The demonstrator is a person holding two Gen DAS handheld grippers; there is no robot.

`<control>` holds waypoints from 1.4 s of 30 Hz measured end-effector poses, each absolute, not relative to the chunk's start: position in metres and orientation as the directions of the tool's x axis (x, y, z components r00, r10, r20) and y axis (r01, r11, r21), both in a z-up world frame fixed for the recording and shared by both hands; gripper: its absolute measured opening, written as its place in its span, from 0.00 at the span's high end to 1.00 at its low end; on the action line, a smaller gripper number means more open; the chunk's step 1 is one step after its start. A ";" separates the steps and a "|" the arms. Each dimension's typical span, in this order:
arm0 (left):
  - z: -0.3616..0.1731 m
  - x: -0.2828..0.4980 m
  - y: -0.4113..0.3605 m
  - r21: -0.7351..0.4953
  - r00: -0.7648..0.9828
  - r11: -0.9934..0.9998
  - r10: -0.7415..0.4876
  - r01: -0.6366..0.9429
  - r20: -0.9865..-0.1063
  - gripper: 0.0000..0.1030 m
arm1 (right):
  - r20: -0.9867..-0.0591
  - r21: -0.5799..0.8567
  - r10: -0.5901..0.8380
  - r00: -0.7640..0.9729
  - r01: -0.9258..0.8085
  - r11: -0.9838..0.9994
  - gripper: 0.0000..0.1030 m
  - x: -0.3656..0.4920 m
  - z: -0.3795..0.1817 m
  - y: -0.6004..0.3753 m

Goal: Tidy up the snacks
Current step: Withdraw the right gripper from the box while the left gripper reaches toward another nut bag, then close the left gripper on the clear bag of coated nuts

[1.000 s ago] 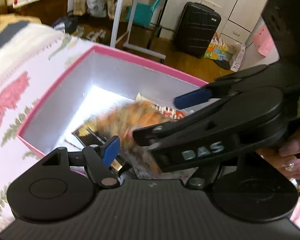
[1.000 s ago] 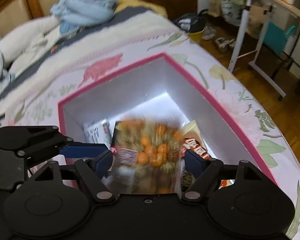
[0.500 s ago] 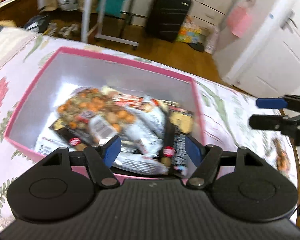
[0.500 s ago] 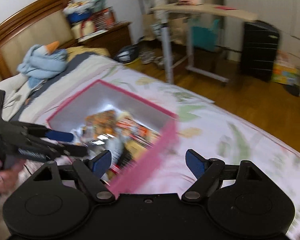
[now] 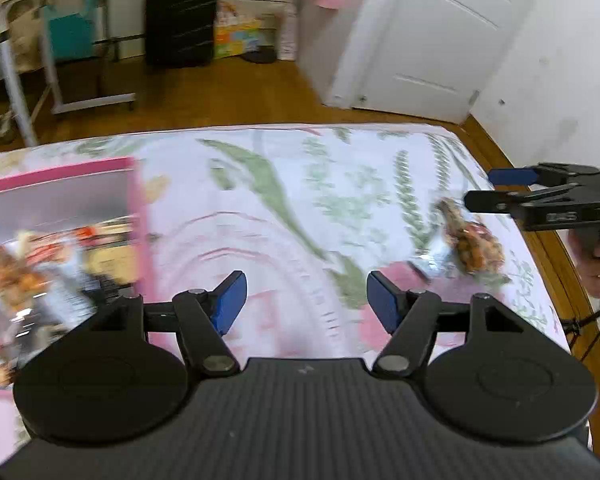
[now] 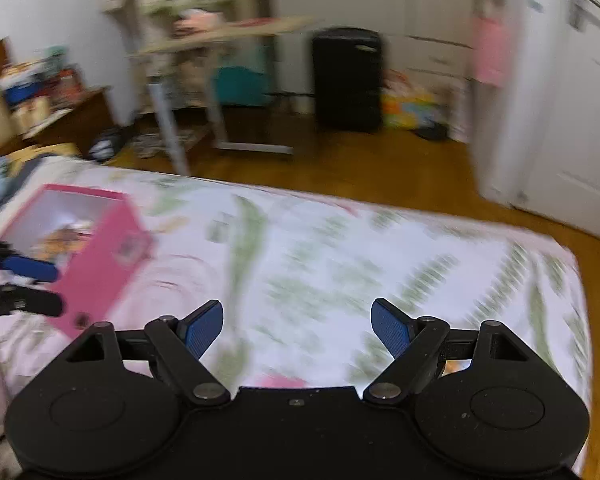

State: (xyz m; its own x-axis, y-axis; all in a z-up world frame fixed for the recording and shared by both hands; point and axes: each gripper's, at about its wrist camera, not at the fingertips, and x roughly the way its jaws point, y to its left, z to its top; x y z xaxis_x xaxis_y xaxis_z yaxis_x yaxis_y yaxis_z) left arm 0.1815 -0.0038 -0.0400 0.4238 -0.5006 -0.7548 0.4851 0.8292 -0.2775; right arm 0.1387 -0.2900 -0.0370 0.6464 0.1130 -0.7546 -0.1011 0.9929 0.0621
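Observation:
The pink box (image 5: 138, 216) sits on the flowered bedspread at the left of the left wrist view, with several snack packets (image 5: 24, 276) inside it. An orange snack bag (image 5: 472, 244) lies on the bedspread near the bed's right edge. My left gripper (image 5: 306, 302) hangs over bare bedspread between box and bag, its jaws closing with nothing between them. My right gripper (image 5: 488, 190), held by a hand (image 5: 598, 258), is open just above the orange bag. In the right wrist view the right gripper (image 6: 298, 330) is empty, with the pink box (image 6: 100, 248) and left gripper (image 6: 44, 286) far left.
The bed's wooden frame (image 5: 556, 256) runs along the right edge, with wood floor (image 5: 228, 96) beyond. A black suitcase (image 5: 182, 16), a rolling table (image 6: 220, 36) and a white door (image 5: 428, 32) stand across the room. A cluttered nightstand (image 6: 56, 104) is at the left.
Both grippers swung right, away from the pink box, out over the bedspread. The right gripper let go of the orange packet, which now lies in the box. The left jaws narrowed slightly.

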 end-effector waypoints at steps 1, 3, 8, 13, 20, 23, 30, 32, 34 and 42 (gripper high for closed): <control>-0.044 0.180 -0.017 -0.278 0.418 0.821 -0.508 0.498 -0.753 0.36 | -0.760 0.046 0.085 0.644 -0.077 0.996 0.18 0.137 -0.046 -0.297; -0.053 0.179 -0.043 -0.290 0.393 0.800 -0.530 0.525 -0.751 0.36 | -0.767 -0.003 0.019 0.641 -0.034 0.999 0.18 0.133 -0.066 -0.314; -0.079 0.180 -0.099 -0.351 0.323 0.748 -0.590 0.563 -0.740 0.36 | -0.779 -0.021 -0.077 0.622 0.097 0.995 0.18 0.116 -0.111 -0.359; -0.102 0.186 -0.154 -0.395 0.287 0.719 -0.626 0.572 -0.725 0.36 | -0.772 0.035 -0.089 0.629 0.183 0.983 0.16 0.092 -0.137 -0.384; -0.129 0.201 -0.219 -0.462 0.214 0.677 -0.668 0.573 -0.713 0.36 | -0.772 0.075 -0.047 0.634 0.163 0.984 0.08 0.073 -0.158 -0.392; -0.139 0.202 -0.246 -0.487 0.164 0.643 -0.687 0.592 -0.708 0.36 | -0.770 0.090 -0.021 0.638 0.141 0.986 0.01 0.073 -0.163 -0.397; -0.167 0.206 -0.292 -0.510 0.106 0.658 -0.663 0.554 -0.741 0.36 | -0.759 0.092 0.005 0.651 0.100 0.991 0.00 0.088 -0.175 -0.403; -0.171 0.204 -0.296 -0.514 0.112 0.661 -0.667 0.547 -0.737 0.37 | -0.760 0.050 -0.007 0.649 0.069 0.996 0.00 0.092 -0.178 -0.396; -0.170 0.202 -0.299 -0.516 0.106 0.651 -0.672 0.556 -0.733 0.45 | -0.756 0.013 -0.031 0.654 0.062 0.998 0.01 0.092 -0.179 -0.390; -0.156 0.190 -0.286 -0.508 0.065 0.657 -0.644 0.557 -0.762 0.45 | -0.742 0.009 -0.072 0.667 0.119 0.993 0.06 0.073 -0.167 -0.366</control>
State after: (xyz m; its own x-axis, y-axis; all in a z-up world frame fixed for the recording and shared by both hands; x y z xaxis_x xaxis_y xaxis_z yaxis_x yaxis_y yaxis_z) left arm 0.1904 -0.2862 -0.1557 0.0653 -0.6440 -0.7622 0.5573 0.6572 -0.5075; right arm 0.0733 -0.3663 -0.1672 0.6666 -0.0725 -0.7418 0.1185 0.9929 0.0095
